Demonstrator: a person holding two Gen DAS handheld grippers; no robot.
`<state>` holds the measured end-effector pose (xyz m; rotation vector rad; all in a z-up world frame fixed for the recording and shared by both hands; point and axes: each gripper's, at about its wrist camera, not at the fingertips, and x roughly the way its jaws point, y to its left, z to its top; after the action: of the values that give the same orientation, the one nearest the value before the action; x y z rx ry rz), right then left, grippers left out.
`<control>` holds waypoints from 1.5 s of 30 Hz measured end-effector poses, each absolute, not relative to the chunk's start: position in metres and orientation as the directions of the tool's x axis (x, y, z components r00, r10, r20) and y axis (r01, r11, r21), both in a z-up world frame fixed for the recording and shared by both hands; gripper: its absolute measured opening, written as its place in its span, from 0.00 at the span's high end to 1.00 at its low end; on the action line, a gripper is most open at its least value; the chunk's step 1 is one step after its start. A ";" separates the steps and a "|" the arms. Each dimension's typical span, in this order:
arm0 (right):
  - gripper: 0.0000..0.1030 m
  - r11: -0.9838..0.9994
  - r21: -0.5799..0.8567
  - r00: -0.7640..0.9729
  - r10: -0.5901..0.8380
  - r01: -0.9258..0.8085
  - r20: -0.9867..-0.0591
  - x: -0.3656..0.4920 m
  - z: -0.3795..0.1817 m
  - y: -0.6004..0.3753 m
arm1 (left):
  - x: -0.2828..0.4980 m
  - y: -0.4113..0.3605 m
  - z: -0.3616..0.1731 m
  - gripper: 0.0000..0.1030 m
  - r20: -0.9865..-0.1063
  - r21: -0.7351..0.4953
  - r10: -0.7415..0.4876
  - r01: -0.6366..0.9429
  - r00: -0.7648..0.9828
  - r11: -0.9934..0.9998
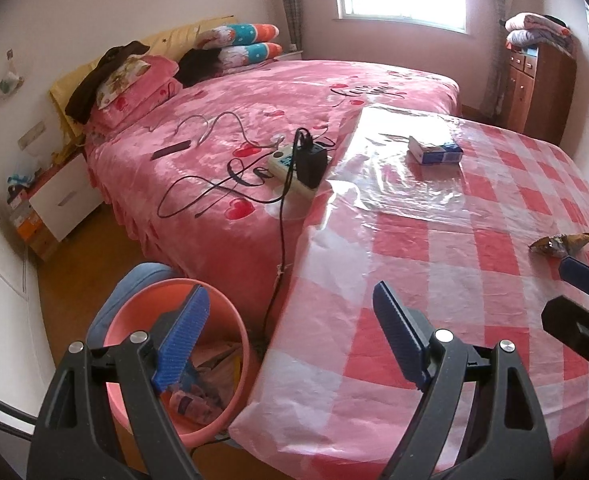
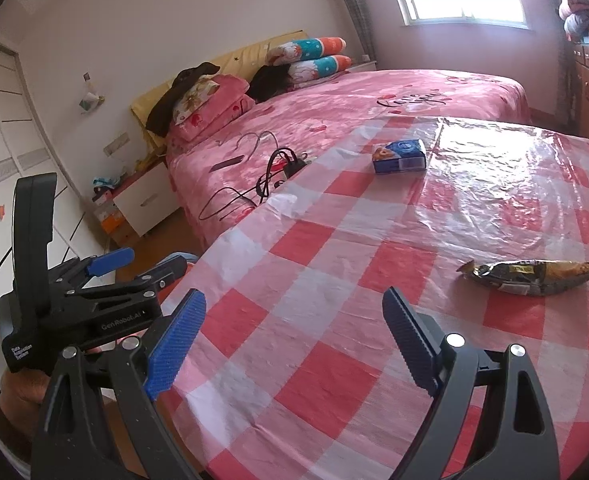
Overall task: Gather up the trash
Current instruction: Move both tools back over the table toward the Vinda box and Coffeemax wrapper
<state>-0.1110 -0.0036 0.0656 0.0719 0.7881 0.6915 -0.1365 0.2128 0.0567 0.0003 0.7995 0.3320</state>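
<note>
Left gripper (image 1: 290,336): seen in its own view with the jaws spread wide and nothing between the blue pads (image 1: 182,336); one pad hangs over the bin, the other over the edge of the table.
Right gripper (image 2: 294,344): released, jaws wide apart and empty, held over the checked cloth near the table's front edge.
Wrapper (image 2: 534,276): a crumpled dark and gold snack wrapper is lying flat on the table at about 2 o'clock from the right gripper, apart from its pads — in the left view it is found at the far right (image 1: 560,243), just beyond a blue pad of the right gripper.
Box (image 1: 435,149): a small blue and white carton is lying on its side further back on the table, at about 1 o'clock from the left gripper, on the glossy clear sheet.
Bin (image 1: 142,300): a round pink bin stands on the floor beside the table, at about 10 o'clock under the left gripper; crumpled paper and wrappers are seen inside.
Table (image 2: 334,320): covered with a red and white checked plastic cloth.
Bed (image 1: 234,128): pink cover, behind the table at 11 o'clock — a power strip (image 1: 290,168) with a black adapter and loose cables is lying on it.
Hand (image 2: 22,396): partly seen at the lower left of the right view, under the left gripper's handle.
</note>
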 end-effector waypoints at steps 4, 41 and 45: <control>0.14 0.785 0.313 0.508 0.594 -0.534 -0.624 -0.111 0.067 -0.012 | -0.135 0.205 0.057 0.18 -0.702 0.134 0.290 -0.280 0.651 0.951; 0.14 0.881 0.397 0.607 0.467 -0.257 -0.643 -0.076 0.057 -0.137 | -0.082 0.135 0.063 0.18 -0.724 0.095 0.132 -0.092 0.677 0.991; 0.14 0.886 0.417 0.599 0.450 -0.204 -0.662 -0.066 0.050 -0.154 | -0.062 0.123 0.068 0.18 -0.721 0.075 0.088 -0.049 0.687 0.996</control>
<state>-0.0662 -0.1544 0.0498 0.3143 0.8488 0.3866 -0.0619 0.1232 0.0676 0.0509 0.8093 0.0767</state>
